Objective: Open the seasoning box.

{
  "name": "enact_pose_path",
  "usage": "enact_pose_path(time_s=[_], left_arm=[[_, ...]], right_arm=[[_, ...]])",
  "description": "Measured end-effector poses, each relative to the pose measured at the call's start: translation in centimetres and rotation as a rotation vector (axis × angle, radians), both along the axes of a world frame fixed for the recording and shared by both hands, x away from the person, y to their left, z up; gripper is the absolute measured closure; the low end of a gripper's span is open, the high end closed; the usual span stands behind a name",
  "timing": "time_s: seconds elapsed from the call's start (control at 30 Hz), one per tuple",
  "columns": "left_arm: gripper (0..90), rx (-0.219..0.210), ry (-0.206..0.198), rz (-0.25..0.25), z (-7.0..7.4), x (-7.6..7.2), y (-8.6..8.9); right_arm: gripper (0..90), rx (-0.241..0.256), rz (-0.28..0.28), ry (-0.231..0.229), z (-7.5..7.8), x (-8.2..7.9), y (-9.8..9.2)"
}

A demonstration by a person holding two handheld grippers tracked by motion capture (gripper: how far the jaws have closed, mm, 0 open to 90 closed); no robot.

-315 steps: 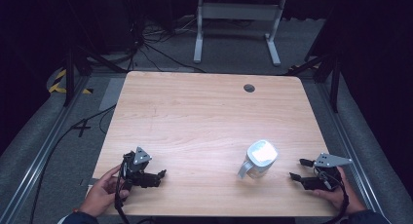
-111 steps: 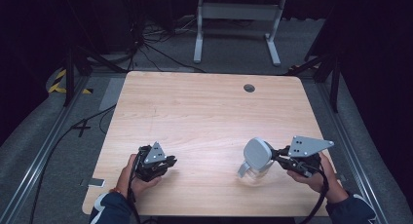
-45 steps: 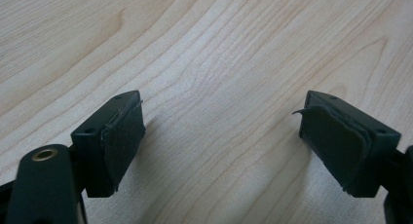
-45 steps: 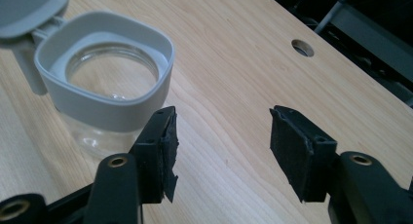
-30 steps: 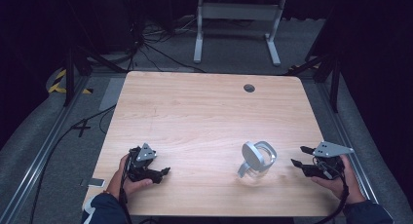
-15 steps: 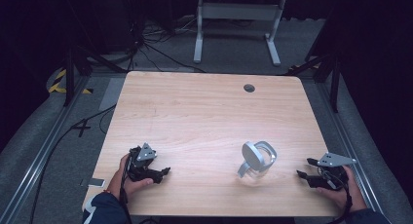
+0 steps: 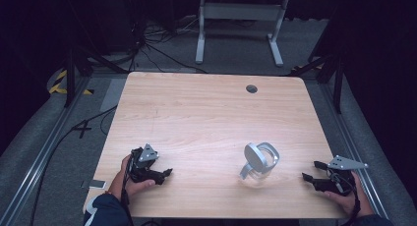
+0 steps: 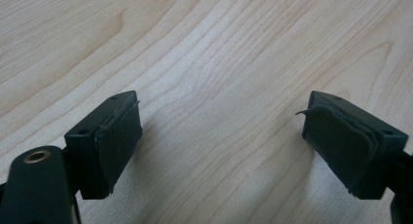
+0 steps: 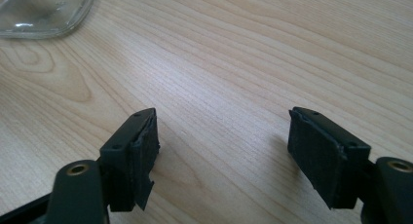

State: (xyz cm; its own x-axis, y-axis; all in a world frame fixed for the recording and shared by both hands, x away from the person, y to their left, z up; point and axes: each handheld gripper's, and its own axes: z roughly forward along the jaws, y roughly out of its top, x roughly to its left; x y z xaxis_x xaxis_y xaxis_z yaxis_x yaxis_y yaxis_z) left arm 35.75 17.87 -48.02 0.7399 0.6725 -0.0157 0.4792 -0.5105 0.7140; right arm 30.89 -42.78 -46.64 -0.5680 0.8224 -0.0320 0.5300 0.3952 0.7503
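You're working in what looks like a lab or recording studio rather than a home. The bare wooden table [image 7: 206,118] with its cable hole [image 7: 252,89] stands on grey carpet [image 7: 44,137] against dark surroundings. Loose cables [image 7: 147,44] trail across the floor, beside a white metal stand [image 7: 239,12] and yellow-black hazard tape [image 7: 61,83].

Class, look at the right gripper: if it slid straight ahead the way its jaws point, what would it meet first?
Probably the glass jar. The right gripper points left across the table toward it, with bare wood between; the exact line is uncertain.
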Motion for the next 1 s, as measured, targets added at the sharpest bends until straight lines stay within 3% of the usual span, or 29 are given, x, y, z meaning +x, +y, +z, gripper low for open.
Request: enact_pose_path(time_s=[1.0], left_arm=[[13.4,0.004,0.005,-0.009,0.04,0.13,-0.07]], right_arm=[[25.6,0.0,0.004,0.003,-0.01,0.22,0.09]])
